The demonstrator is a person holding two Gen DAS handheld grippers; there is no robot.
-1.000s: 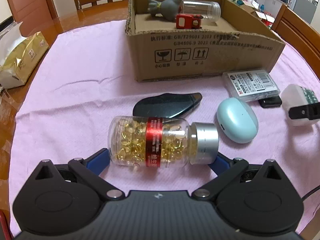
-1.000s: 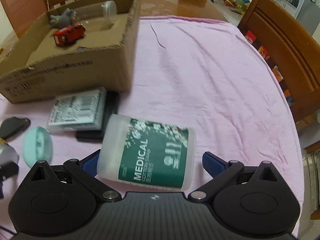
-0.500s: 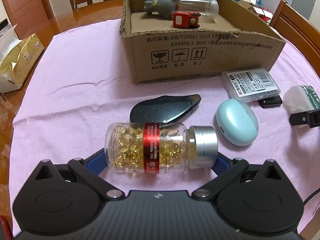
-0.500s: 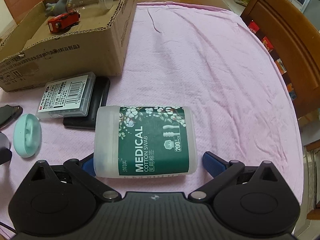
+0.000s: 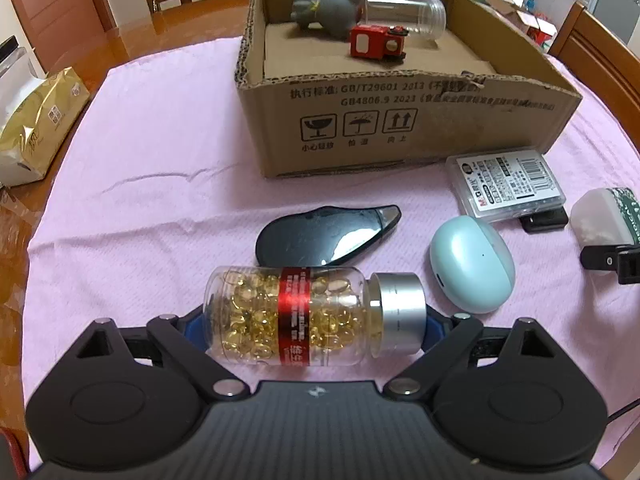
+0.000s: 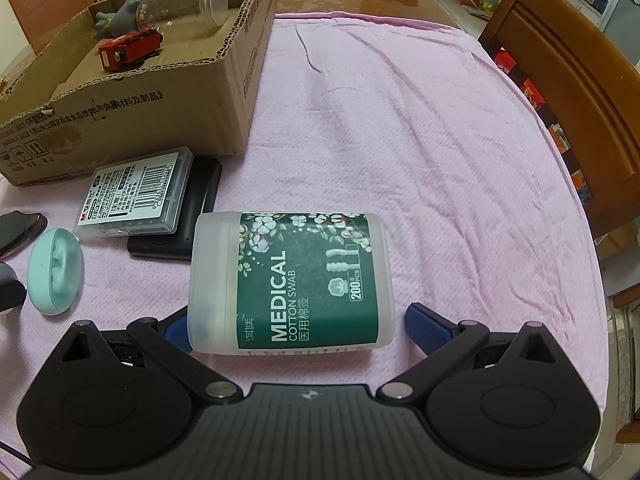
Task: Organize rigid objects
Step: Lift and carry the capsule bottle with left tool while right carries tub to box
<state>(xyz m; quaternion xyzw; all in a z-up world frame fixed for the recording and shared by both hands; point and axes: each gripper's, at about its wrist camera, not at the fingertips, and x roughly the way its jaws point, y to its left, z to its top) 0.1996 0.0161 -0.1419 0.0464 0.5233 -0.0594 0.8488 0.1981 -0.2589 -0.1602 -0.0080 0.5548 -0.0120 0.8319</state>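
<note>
A clear capsule bottle [image 5: 304, 316] with a red band and a silver cap lies on its side on the pink cloth [image 5: 160, 184]. My left gripper [image 5: 314, 324] spans it end to end. Its jaws are closing, and the blue pads [image 5: 194, 322] touch the bottle's base and cap. A white cotton swab box [image 6: 292, 284] with a green label lies between the fingers of my right gripper [image 6: 300, 328], which is open. A gap shows beside its right pad [image 6: 426, 326]. The cardboard box [image 5: 400, 132] behind holds a grey toy, a red toy car [image 5: 376, 42] and a clear jar.
On the cloth lie a black oval case [image 5: 328, 236], a mint earbud case [image 5: 472, 264], a labelled clear plastic box [image 5: 506, 188] and a flat black item [image 6: 180, 220]. A gold packet [image 5: 36, 120] sits at the left edge. Wooden chairs [image 6: 576, 92] surround the table.
The left fingers have drawn in from a wide stance to meet the ends of the capsule bottle. In the right wrist view the swab box now lies squarer between the open fingers.
</note>
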